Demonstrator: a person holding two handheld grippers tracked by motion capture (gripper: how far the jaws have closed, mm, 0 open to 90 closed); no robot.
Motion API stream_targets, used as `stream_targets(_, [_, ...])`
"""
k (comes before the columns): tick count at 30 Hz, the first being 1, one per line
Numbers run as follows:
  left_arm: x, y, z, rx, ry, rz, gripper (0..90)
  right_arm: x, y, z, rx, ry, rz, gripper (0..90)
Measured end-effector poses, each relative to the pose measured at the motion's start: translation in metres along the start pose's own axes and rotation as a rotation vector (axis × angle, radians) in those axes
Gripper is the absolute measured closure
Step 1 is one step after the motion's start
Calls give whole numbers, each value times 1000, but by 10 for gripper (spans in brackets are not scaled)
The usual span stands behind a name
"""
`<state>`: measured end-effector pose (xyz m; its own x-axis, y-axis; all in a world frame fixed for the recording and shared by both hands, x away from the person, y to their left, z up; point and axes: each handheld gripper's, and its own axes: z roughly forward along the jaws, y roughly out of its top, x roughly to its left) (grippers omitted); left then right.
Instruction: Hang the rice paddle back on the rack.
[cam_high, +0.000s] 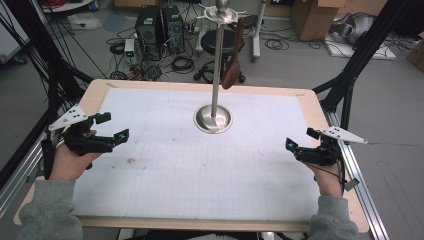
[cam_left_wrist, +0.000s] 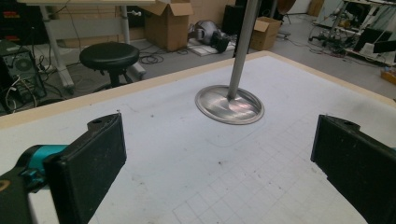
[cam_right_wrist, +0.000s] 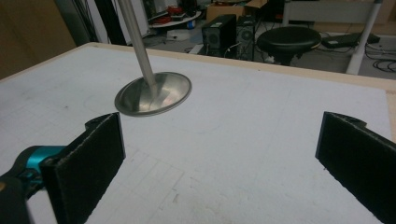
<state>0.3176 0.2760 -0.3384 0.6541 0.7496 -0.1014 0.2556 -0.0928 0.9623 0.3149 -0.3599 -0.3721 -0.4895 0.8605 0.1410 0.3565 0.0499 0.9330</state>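
At nine o'clock on the table (cam_high: 150, 210), the left gripper (cam_high: 114, 127) hovers, jaws spread and empty. Toward twelve, a steel stand (cam_high: 215, 75), round base, tall pole, holds a hanging brown spatula (cam_high: 232, 55). At three o'clock, the right gripper (cam_high: 299, 143) is likewise released.

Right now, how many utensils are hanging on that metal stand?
1. A brown wooden spoon hangs from a hook at the top of the stand, on its right side, bowl end down. The other hooks look bare, though the top is small and far off.
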Motion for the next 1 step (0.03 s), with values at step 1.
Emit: stream_targets(1, [1, -1, 0, 2, 4, 0, 38, -1, 0, -1, -2, 0, 2, 1])
